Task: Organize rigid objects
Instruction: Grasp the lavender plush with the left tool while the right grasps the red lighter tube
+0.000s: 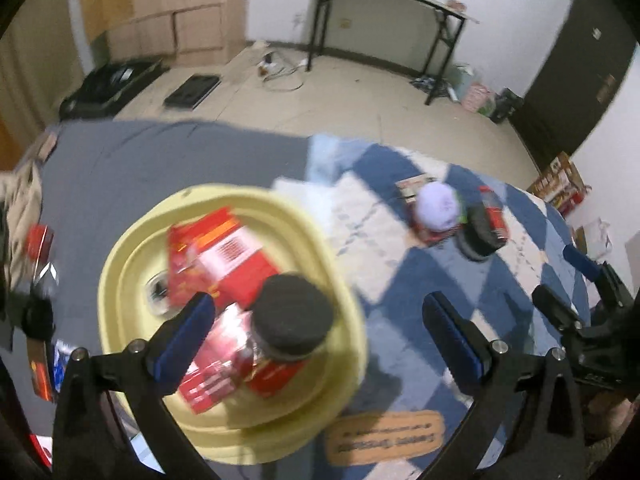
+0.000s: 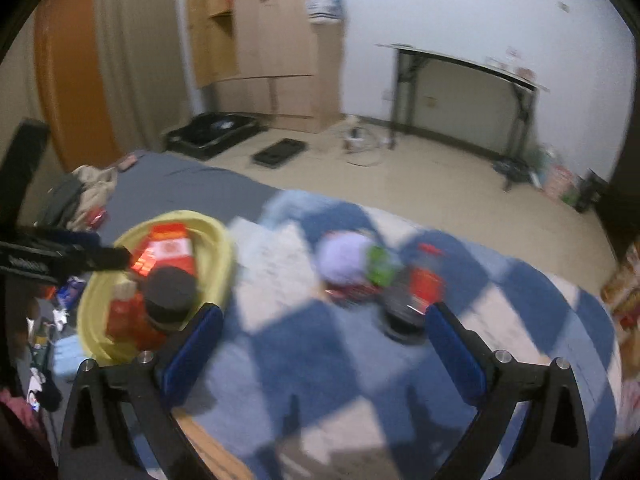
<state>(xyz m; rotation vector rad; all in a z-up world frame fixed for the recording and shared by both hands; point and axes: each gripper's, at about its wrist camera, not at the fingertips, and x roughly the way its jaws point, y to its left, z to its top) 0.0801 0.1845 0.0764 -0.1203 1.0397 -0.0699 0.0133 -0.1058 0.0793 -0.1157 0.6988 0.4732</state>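
Observation:
A yellow basin (image 1: pixel 132 240) sits on the bed and holds red boxes (image 1: pixel 224 256) and a black-lidded jar (image 1: pixel 294 320). My left gripper (image 1: pixel 320 336) is open and empty, hovering over the basin's right side, above the jar. On the blue-and-white blanket (image 1: pixel 384 280) lie a lilac-lidded jar (image 1: pixel 438 204), a red box under it and a dark jar with a red label (image 1: pixel 486 224). My right gripper (image 2: pixel 320 340) is open and empty over the blanket, short of the lilac jar (image 2: pixel 344 258) and the dark jar (image 2: pixel 412 296). The basin (image 2: pixel 96 308) is to its left.
A grey sheet (image 1: pixel 140 160) covers the bed's left part, with clothes and small packets along its left edge (image 2: pixel 80 192). Beyond the bed are bare floor, a black folding table (image 1: pixel 400 12), a wooden wardrobe (image 2: pixel 276 52) and cartons at the right (image 1: pixel 560 184).

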